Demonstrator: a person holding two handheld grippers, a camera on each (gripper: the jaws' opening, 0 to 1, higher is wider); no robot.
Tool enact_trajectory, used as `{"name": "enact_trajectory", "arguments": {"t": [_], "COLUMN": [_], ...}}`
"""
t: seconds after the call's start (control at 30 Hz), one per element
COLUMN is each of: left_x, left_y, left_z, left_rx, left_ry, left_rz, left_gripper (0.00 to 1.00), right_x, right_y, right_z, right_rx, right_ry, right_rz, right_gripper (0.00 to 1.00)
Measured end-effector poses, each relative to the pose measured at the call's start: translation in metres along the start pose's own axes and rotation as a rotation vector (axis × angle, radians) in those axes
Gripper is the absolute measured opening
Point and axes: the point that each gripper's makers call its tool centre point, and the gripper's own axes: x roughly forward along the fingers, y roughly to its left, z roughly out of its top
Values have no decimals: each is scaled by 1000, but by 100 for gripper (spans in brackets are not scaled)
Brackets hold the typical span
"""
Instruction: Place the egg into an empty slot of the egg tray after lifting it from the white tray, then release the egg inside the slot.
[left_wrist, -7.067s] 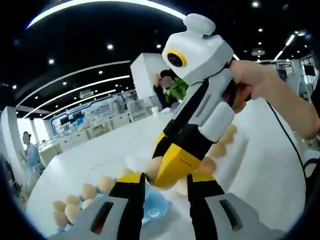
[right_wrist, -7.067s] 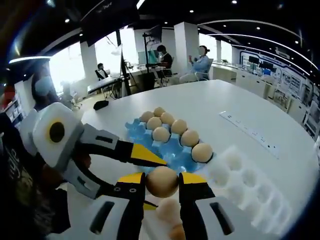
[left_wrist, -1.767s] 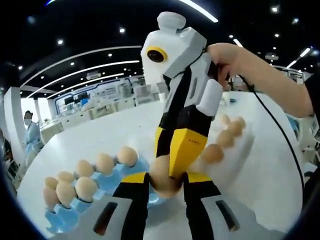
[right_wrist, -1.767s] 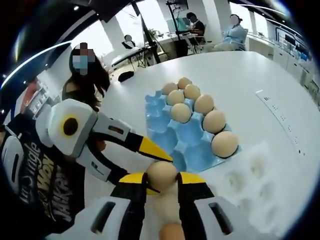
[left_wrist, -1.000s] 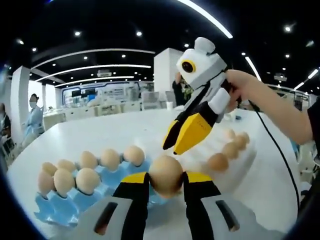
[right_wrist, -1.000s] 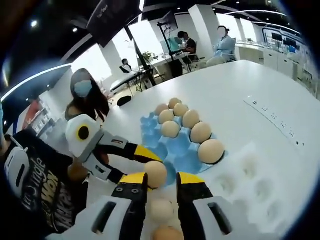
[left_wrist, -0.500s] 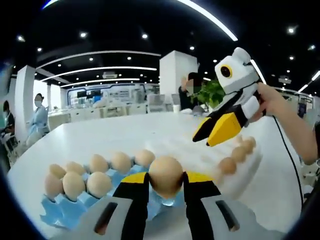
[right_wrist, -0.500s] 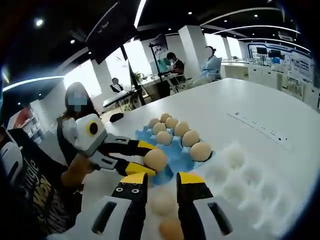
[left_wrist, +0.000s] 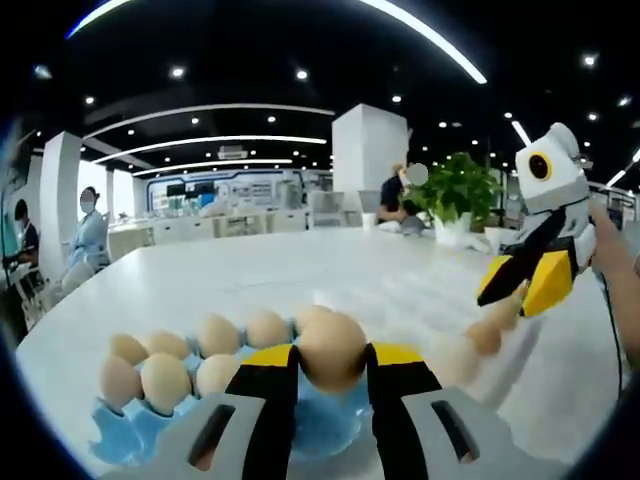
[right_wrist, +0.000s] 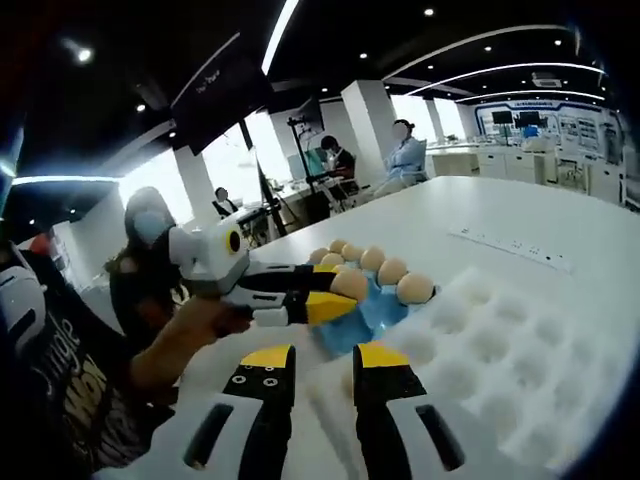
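Bright indoor scene, dark ceiling with strip lights and spots; windows blown out; heavy fisheye warp, edges soft, white tray washed out.

In the left gripper view the egg sits between the yellow jaw tips of the left gripper, which cover its two sides and its underside — whether it touches the blue egg tray below cannot be told. That tray's near slots lie behind the jaws, so whether they are full is hidden. The white tray is smeared by blur at the right, and the eggs on it are soft blobs. In the right gripper view the right gripper hides a pale shape between its jaws — too blurred to name. The white tray runs off the lower right edge.
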Motion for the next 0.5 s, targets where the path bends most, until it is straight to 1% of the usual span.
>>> {"name": "enact_trajectory", "arguments": {"t": [0.1,0.23,0.3,0.37,0.4,0.43,0.47,0.5], "left_x": [4,5,7,10,12,12,12,14], "left_y": [12,16,20,25,26,25,25,25], "left_z": [0,0,0,1,0,1,1,0], "left_rx": [1,12,30,36,40,49,42,57], "left_ry": [-1,-3,-5,-19,-14,-23,-21,-17], "left_rz": [33,66,86,114,116,111,120,124], "left_gripper": [27,27,27,27,27,27,27,27], "right_x": [-4,-9,-10,-12,-13,-14,-16,-17], "right_y": [2,0,2,2,1,0,-2,-3], "right_z": [-7,-12,-15,-17,-18,-19,-20,-21], "right_rx": [18,41,53,56,64,68,67,68], "right_ry": [-10,-22,-33,-35,-39,-39,-37,-37], "right_rz": [-2,-15,-8,-5,-12,-15,-19,-23], "right_gripper": [24,24,24,24,24,24,24,24]}}
